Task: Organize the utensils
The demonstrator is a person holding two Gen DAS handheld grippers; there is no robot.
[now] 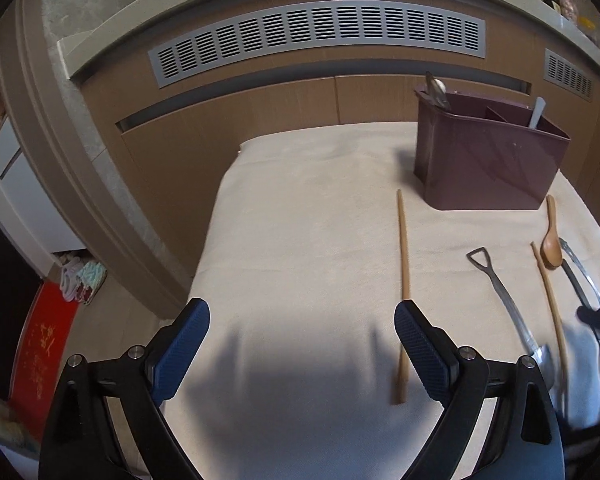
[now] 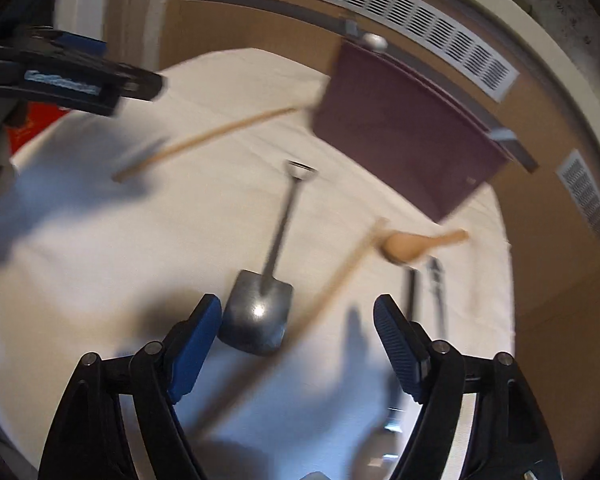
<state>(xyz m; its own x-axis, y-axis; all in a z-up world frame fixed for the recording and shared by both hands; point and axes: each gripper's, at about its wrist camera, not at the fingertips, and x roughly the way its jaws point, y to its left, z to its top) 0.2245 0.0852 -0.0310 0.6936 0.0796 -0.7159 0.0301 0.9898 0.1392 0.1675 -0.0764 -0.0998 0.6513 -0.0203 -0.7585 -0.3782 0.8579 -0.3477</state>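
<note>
Clearly little is sorted yet: in the left wrist view the dark maroon plastic utensil holder [image 1: 488, 152], upper right on the cream cloth-covered table [image 1: 300, 208], holds only a couple of metal pieces, while a thin wooden chopstick [image 1: 403, 280], a shovel-shaped steel spoon [image 1: 508, 304], a rounded wooden spoon [image 1: 550, 248] and slim metal spoons at the right edge lie loose. The left gripper [image 1: 302, 354] is released, its ribbed blue pads holding nothing. In the blurred right wrist view, the right gripper [image 2: 298, 350] is also spread and empty, low centre, over the shovel spoon's dull blade and the second chopstick [image 2: 336, 284].
</note>
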